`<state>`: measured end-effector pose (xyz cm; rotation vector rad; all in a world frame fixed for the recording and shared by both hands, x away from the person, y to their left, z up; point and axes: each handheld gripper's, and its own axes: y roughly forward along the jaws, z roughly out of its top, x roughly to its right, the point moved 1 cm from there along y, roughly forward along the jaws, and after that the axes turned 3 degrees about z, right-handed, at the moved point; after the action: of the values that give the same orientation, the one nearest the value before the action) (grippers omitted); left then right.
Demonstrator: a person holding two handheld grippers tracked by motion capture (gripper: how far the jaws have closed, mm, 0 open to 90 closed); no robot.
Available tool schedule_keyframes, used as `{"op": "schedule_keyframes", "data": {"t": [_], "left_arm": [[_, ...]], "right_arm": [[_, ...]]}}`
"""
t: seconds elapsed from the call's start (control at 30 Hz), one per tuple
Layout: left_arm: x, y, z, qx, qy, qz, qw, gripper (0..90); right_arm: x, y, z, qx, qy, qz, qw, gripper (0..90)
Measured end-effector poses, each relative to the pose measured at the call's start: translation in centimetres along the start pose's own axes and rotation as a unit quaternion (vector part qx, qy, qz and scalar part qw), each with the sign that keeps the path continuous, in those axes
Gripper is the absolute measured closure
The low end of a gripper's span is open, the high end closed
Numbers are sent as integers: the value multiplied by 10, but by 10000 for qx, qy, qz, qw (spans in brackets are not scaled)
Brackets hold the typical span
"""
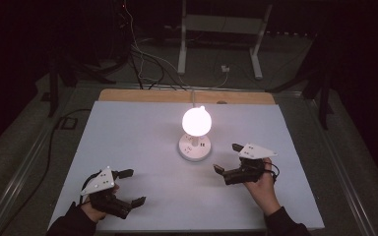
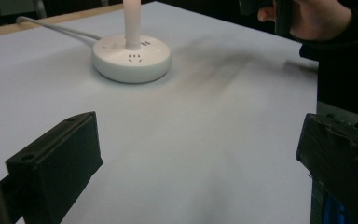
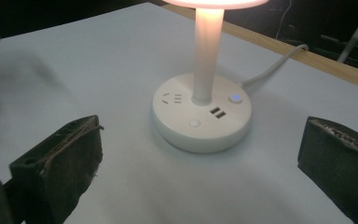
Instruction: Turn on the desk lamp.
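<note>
Both held low, left gripper (image 1: pixel 129 187) and right gripper (image 1: pixel 225 158) gape, seemingly facing the lit lamp (image 1: pixel 196 133).

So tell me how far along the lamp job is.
Looks done: the lamp is lit, and a blue light glows on one button of its base. In hand: nothing; the left claw and right claw are both open, off the base on either side. Left: likely nothing, or perhaps a press of the white button.

Both hands hold the left gripper (image 1: pixel 130 187) and right gripper (image 1: pixel 228 158), jaws spread wide.
</note>
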<state>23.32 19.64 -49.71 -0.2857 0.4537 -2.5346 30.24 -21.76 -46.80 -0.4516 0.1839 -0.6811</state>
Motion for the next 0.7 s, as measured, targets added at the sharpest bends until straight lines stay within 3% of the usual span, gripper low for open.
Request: {"op": "schedule_keyframes", "data": {"t": [0.2,0.4,0.7], "left_arm": [[0,1,0,-26,19,0,10000,3],[0,0,0,-26,21,9,10000,3],[0,1,0,-15,18,8,10000,3]], "right_arm": [[1,-13,-13,-139,-5,-96,9999,0],[4,-29,-27,-168,164,-126,9996,0],[11,-50,-54,-393,344,-354,9980,0]]}}
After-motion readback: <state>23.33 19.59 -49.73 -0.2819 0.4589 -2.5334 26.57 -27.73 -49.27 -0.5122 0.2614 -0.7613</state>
